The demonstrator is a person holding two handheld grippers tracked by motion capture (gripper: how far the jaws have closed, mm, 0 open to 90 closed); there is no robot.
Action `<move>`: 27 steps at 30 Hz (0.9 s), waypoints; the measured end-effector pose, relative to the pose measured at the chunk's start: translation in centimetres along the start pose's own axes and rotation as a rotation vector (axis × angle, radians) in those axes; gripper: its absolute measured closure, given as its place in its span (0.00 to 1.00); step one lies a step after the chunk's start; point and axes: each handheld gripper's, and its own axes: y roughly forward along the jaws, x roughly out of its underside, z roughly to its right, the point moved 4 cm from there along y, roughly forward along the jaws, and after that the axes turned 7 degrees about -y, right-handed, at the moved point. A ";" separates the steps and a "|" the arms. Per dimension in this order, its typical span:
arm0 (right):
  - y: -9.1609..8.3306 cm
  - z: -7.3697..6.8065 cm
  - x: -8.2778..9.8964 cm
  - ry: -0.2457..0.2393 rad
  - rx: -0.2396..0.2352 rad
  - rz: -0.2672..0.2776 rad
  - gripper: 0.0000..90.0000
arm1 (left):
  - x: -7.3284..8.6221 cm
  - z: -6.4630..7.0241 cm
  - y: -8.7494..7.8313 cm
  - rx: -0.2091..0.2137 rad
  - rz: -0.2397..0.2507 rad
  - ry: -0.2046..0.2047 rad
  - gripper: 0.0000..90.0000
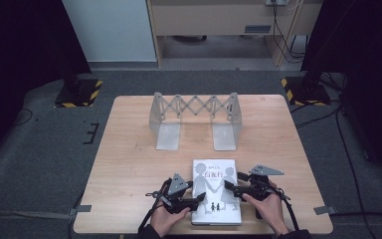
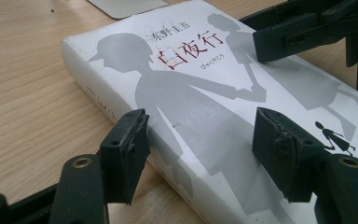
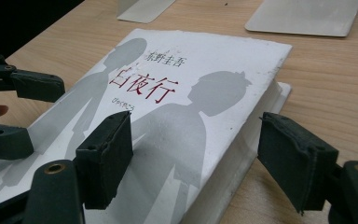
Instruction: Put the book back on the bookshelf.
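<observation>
A white book (image 1: pixel 216 191) with grey silhouettes on its cover lies flat near the front edge of the table (image 1: pixel 129 149), between the two hands. The left tongs (image 1: pixel 197 201) straddle its left edge, the right tongs (image 1: pixel 230 189) its right edge, both spread apart and gripping nothing. A metal folding bookstand (image 1: pixel 195 119) sits well behind on the table

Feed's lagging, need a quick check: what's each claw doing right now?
Left claw: open, jaws astride the book's spine edge, not gripping.
Right claw: open, jaws astride the book's page edge, holding nothing.
</observation>
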 end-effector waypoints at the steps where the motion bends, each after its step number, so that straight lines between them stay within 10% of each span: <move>1: 0.1 0.0 0.0 0.008 -0.006 0.000 0.29 | 0.0 0.0 0.0 0.002 -0.001 -0.002 0.39; 12: 0.2 -0.6 -0.5 -0.027 -0.016 -0.001 0.32 | 0.0 -0.3 0.0 0.017 0.005 -0.019 0.35; 19: -1.2 -1.6 -2.7 -0.057 -0.059 0.127 0.37 | -0.3 -1.1 -0.9 -0.001 0.013 -0.025 0.32; 27: -0.8 -1.7 -1.9 -0.043 -0.087 0.063 0.48 | -0.3 -2.0 -1.3 -0.022 0.021 -0.046 0.32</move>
